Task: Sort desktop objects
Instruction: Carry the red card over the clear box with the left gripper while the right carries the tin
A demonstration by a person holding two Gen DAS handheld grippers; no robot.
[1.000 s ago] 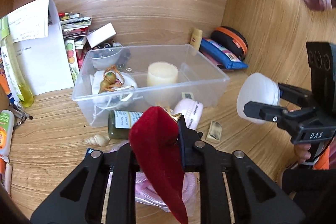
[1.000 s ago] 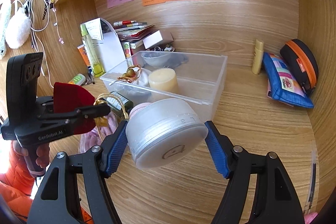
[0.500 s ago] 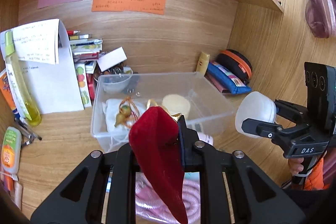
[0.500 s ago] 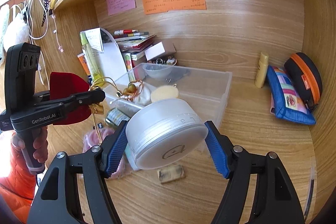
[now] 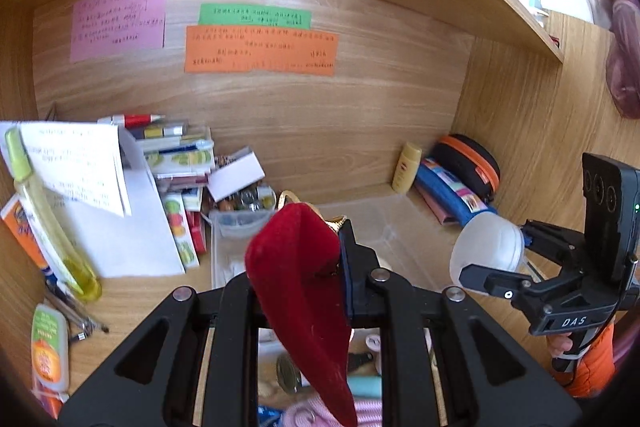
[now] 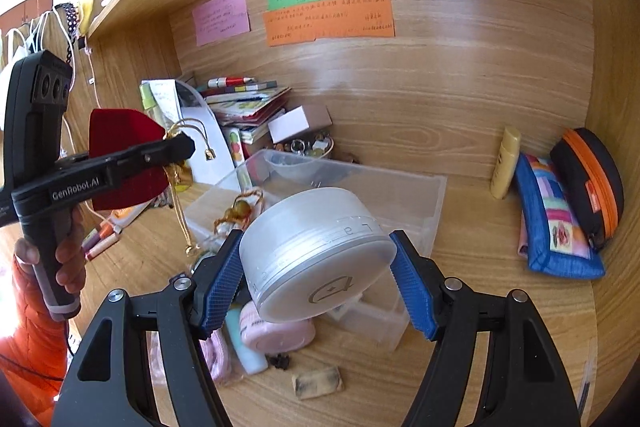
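**2 grippers carried items above desk bin**

The clear bin (image 6: pixel 352 183) sat on the desk. The right gripper (image 6: pixel 320 279), marked "DAS", clamped a frosted jar (image 6: pixel 316 259); the left gripper (image 6: pixel 176 147), marked "GenRobot.AI", pinched a red pouch (image 6: pixel 120 135) whose dangling gold cord (image 6: pixel 182 215) risked snagging bin contents.

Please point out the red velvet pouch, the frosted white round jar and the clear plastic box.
Red velvet pouch (image 5: pixel 296 267), left wrist view, upper body.
Frosted white round jar (image 6: pixel 316 251), right wrist view, side wall.
Clear plastic box (image 6: pixel 434 195), right wrist view, right wall.
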